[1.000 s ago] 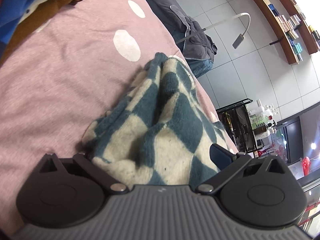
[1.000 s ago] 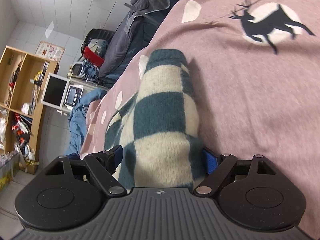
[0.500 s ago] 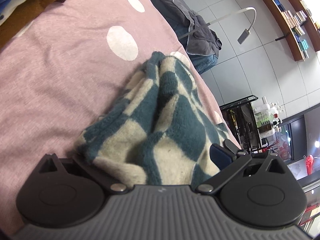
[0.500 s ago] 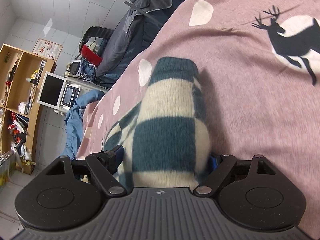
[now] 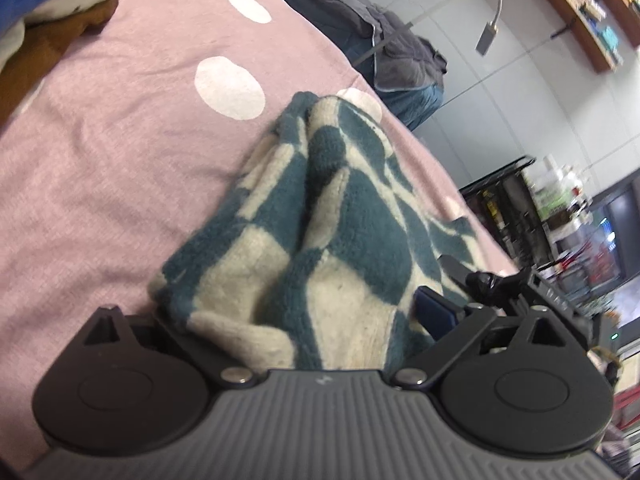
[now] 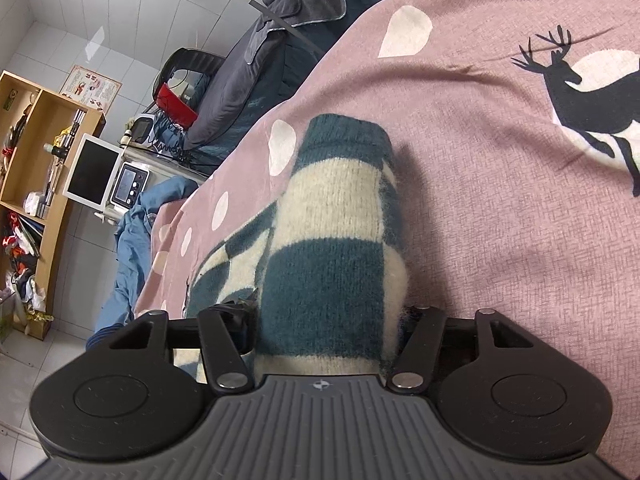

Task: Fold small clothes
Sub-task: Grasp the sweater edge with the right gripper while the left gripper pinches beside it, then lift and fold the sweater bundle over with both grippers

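A small knit garment (image 5: pixel 344 216) in teal and cream checks lies bunched on a mauve bedspread (image 5: pixel 120 152). My left gripper (image 5: pixel 300 312) has one end of it heaped between its jaws, which are closing. Its blue right pad (image 5: pixel 434 314) shows beside the cloth and the left finger is buried under it. In the right wrist view a rolled sleeve-like part of the garment (image 6: pixel 340 240) runs between the jaws of my right gripper (image 6: pixel 328 316), which are also closing. Both of its fingertips are hidden by the knit. Neither grip looks tight.
The bedspread (image 6: pixel 500 200) carries white spots and a black deer print (image 6: pixel 580 100). Brown and blue clothes (image 5: pixel 48 40) are piled at the far left. Beyond the bed's edge are a dark jacket (image 5: pixel 400 60), a black rack (image 5: pixel 508 200) and a wooden shelf (image 6: pixel 36 160).
Both pairs of jaws have drawn in slightly around the garment. The left view has slid along the bed and rolled a little, and the cloth has bunched higher between the left jaws.
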